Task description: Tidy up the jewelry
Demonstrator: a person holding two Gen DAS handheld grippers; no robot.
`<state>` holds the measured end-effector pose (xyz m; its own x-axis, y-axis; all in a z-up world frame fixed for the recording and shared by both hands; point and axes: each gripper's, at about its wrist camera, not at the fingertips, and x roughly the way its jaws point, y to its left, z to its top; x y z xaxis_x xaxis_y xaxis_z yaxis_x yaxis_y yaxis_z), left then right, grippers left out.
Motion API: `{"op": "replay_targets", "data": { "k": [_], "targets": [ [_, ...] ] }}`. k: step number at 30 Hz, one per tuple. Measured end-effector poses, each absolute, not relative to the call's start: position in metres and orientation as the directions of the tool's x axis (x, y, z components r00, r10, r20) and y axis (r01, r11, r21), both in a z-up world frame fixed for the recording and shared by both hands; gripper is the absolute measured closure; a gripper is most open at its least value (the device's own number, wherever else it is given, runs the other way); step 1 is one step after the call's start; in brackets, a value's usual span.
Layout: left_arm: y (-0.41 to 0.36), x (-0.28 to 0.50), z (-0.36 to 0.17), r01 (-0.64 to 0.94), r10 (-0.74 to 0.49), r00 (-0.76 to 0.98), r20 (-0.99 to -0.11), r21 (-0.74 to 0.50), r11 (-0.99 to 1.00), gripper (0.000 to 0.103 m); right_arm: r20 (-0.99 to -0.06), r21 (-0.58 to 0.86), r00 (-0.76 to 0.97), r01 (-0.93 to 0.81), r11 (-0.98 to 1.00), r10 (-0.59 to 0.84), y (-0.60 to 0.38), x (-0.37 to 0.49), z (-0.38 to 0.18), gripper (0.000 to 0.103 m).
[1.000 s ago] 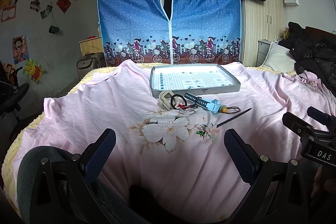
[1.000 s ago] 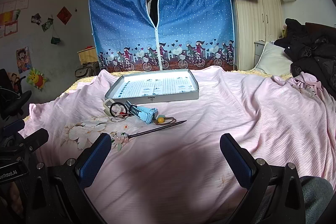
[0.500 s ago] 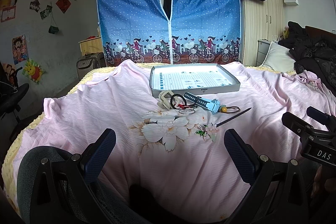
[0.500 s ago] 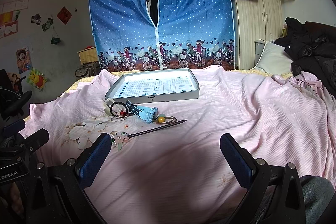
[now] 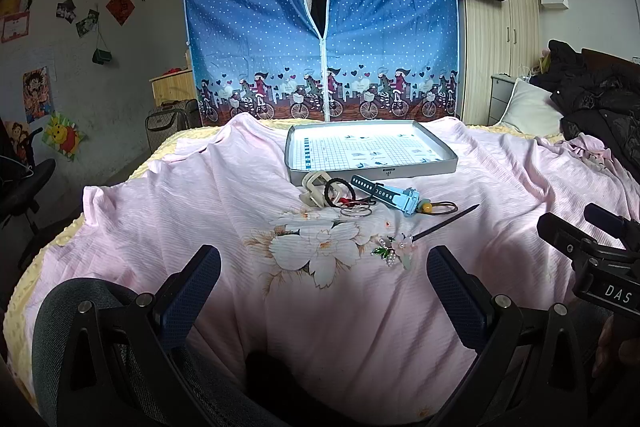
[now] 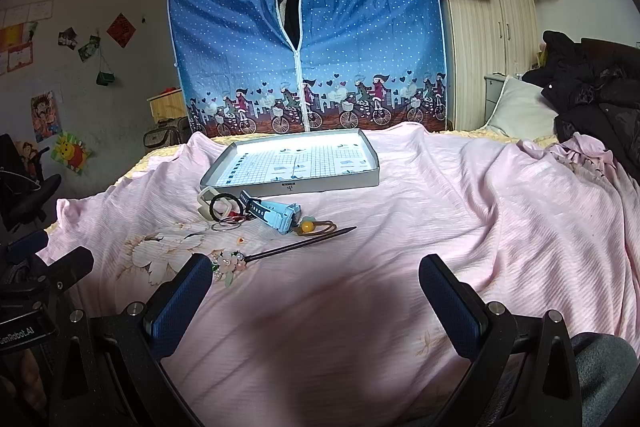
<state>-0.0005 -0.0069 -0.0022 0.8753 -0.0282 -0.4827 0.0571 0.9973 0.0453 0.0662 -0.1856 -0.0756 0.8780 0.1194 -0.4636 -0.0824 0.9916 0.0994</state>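
A shallow grey tray (image 5: 448, 165) (image 6: 372, 179) with a grid-printed floor lies on the pink bedsheet. In front of it sits a small heap: a cream hair claw (image 5: 312, 189) (image 6: 206, 203), a black hair tie (image 5: 338, 189), thin silver bangles (image 5: 355, 211), a light blue watch (image 5: 394, 197) (image 6: 276, 215), a brown tie with a yellow bead (image 5: 428, 205) (image 6: 307, 226) and a dark hairpin with a flower end (image 5: 436, 229) (image 6: 296, 247). My left gripper (image 5: 325, 281) and right gripper (image 6: 316, 291) are both open, low and well short of the heap, holding nothing.
A blue dotted fabric wardrobe (image 5: 320, 39) stands beyond the bed, a wooden wardrobe (image 5: 496, 59) to its right. Dark clothes (image 5: 600, 107) and a pillow (image 5: 528, 107) lie at the bed's right. An office chair (image 5: 24, 187) stands left. Wide bare sheet surrounds the heap.
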Motion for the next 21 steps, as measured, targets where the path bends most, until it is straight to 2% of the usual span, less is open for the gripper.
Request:
{"op": "replay_targets", "data": {
  "k": [13, 21],
  "targets": [
    [-0.006, -0.001, -0.005, 0.057, -0.030, 0.870, -0.492, 0.041, 0.998, 0.002, -0.472, 0.105, 0.875, -0.066, 0.992, 0.108, -0.186, 0.066, -0.076, 0.000],
    [0.012, 0.014, -0.012, 0.020, -0.035, 0.820, -0.572, -0.033, 0.999, 0.002, -0.528, 0.198, 0.843, 0.004, 0.980, 0.104, -0.206, 0.074, -0.083, 0.000]
  ]
}}
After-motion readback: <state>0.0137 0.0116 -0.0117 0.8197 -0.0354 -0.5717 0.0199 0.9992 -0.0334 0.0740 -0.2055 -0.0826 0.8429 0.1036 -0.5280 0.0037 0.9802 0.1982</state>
